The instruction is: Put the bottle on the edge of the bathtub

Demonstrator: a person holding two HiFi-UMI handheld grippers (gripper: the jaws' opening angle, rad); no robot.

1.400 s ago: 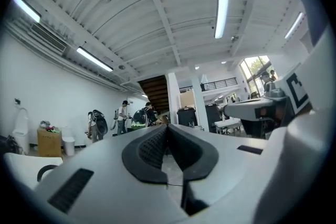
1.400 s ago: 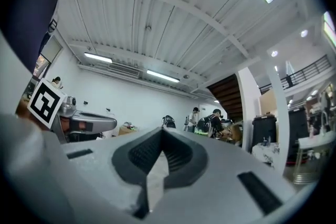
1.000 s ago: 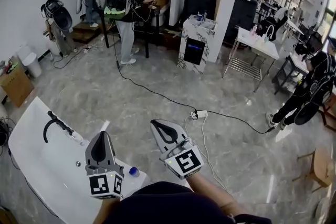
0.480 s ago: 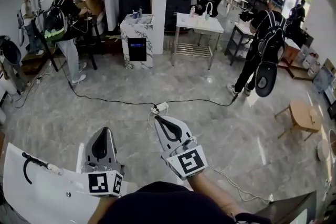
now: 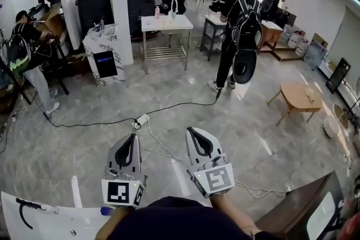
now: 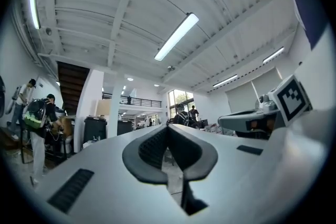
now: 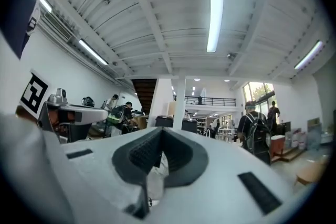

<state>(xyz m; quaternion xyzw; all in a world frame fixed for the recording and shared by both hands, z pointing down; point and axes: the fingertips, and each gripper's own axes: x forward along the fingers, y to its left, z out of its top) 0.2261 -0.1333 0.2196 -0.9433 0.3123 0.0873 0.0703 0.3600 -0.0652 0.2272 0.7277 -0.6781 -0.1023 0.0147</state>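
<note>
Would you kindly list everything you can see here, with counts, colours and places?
Bathtub: one, white, bottom left.
Tap: one, black, on bathtub.
Blue item: one, on bathtub rim; too small to identify.
Power strip: one, white, floor ahead.
Table: one, white, far centre.
Low table: one, wooden, right.
Person: one, black clothes, backpack, right of centre.
Left gripper: one, white, shut, empty.
Right gripper: one, white, shut, empty.

No words, brands or numbers can be read in any view. The left gripper (image 5: 129, 140) and the right gripper (image 5: 196, 135) each carry black-and-white square markers (coded patterns, not lettering). The marble-patterned stand (image 5: 105, 62) has a blue-lit panel, too small to read.
</note>
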